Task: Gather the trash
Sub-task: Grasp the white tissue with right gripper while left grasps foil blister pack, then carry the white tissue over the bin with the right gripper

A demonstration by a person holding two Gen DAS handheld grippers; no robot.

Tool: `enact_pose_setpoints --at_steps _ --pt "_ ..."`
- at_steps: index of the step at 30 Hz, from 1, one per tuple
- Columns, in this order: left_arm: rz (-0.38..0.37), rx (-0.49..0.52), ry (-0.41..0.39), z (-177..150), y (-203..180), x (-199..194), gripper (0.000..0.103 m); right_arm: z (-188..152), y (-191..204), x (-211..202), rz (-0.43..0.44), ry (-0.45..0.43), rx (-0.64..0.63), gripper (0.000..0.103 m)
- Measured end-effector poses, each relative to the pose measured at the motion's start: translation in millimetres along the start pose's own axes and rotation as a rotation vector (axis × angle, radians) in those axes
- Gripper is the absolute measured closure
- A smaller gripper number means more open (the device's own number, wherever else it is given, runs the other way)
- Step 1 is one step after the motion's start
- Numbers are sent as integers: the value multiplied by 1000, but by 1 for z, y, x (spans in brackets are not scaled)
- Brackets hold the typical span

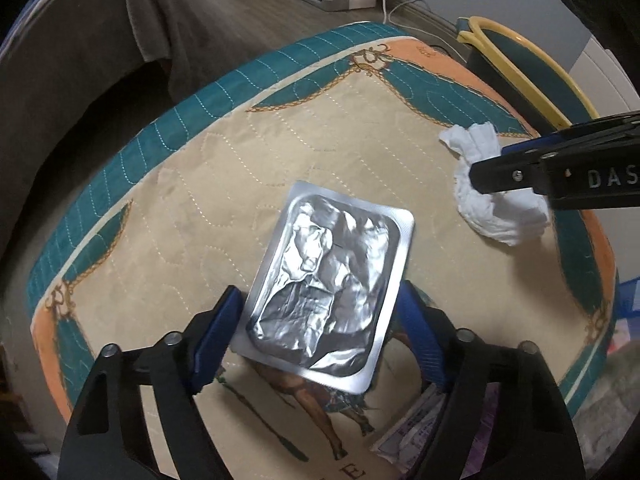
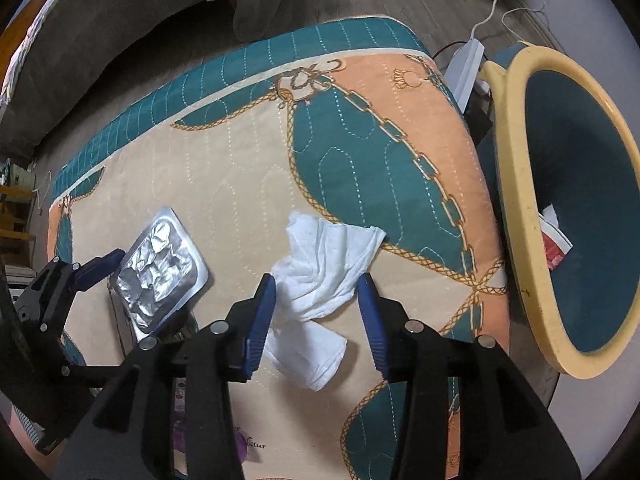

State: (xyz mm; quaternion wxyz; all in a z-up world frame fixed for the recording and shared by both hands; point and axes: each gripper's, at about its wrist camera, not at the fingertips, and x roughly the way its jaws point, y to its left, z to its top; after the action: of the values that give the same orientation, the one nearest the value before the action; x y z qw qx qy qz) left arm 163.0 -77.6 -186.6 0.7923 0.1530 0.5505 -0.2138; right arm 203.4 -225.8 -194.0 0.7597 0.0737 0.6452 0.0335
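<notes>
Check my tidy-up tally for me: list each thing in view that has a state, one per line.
Foil blister pack: emptied, crumpled, flat on the quilt, between the open left gripper jaws.
White tissue: crumpled, on the quilt, between the open right gripper jaws.
Bin: beside the quilt, open-topped, some rubbish already inside.
Quilted mat: spread flat.

Foil blister pack [image 1: 326, 276] and crumpled tissue [image 2: 324, 268] on quilted mat [image 2: 240, 168]; pack left of tissue, apart. Bin [image 2: 516, 184] beside mat's right edge.
</notes>
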Motion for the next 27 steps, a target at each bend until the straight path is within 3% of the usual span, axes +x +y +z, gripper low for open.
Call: enact_pose_setpoints --at_steps 2,3,4,8,14,21,27 --pt "2 8 2 0 0 -1 30 -1 3 0 -11 -3 -18 66" --pt "4 12 3 -1 -1 -2 31 -1 5 0 -17 -4 -26 71" --pt "7 14 5 -1 -1 -3 31 -1 5 -2 -20 -5 -32 84" --pt "20 28 14 -4 -7 -6 33 -1 2 -7 7 -10 -19 100" --pt "43 1 -9 -2 -8 -20 34 -6 -4 -40 42 -76 -23 102" --pt "36 -42 -115 6 -14 -64 34 -5 -16 -84 85 -174 16 102" --pt "57 -80 -149 2 -13 -93 34 -9 -5 -60 75 -101 -16 102"
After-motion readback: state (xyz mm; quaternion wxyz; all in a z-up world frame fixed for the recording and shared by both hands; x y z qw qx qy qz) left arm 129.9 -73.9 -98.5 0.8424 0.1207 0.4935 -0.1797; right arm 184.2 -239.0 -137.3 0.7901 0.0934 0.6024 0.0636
